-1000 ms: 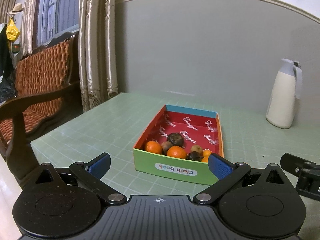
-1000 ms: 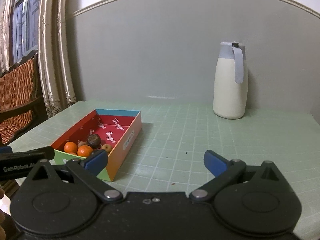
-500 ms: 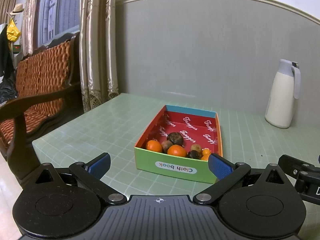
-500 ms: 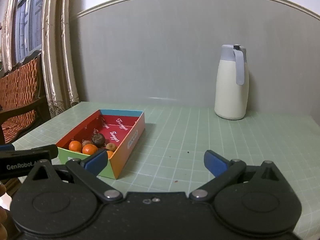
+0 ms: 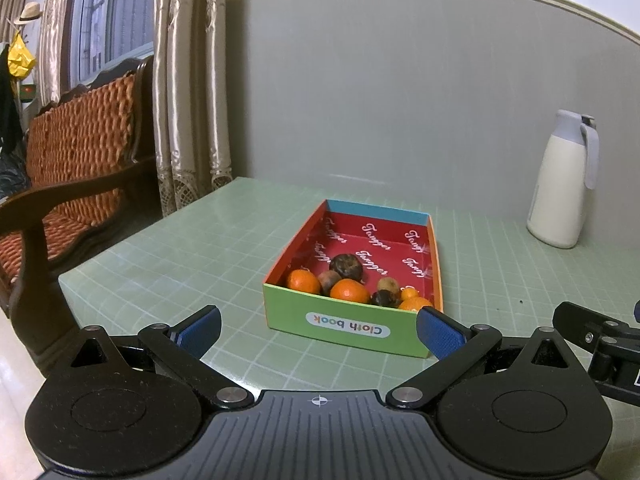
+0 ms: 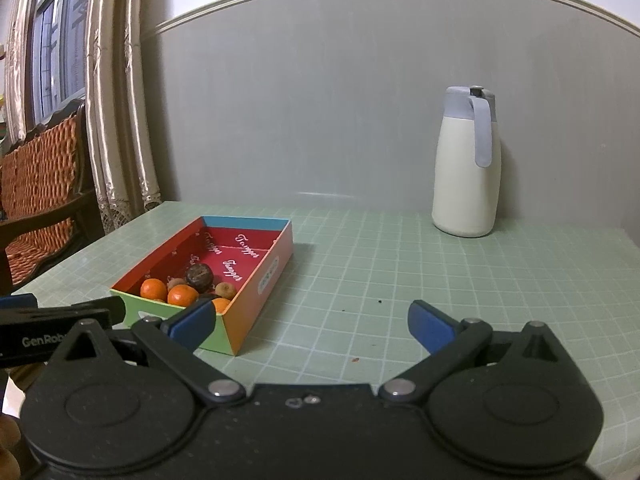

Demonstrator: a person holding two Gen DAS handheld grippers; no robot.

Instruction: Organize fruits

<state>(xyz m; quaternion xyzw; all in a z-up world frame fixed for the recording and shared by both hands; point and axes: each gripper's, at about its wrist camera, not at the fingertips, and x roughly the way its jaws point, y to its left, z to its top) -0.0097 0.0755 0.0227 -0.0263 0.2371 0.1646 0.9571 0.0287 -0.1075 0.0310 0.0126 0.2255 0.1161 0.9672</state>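
Cardboard box [image 5: 347, 325] on table [image 5: 168, 264] w/ oranges [image 5: 349, 291] & dark fruits [image 5: 346, 267] at near end, both tools [image 5: 319, 329] [image 6: 311, 321] spread wide, empty

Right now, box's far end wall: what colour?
Light blue on the box far end wall; clearest in the left wrist view.

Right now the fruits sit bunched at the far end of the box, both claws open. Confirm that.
Wrong end: the fruits are bunched at the near end of the box, behind the "Cloth book" label, as the left wrist view shows. Both the left claw and right claw are open.
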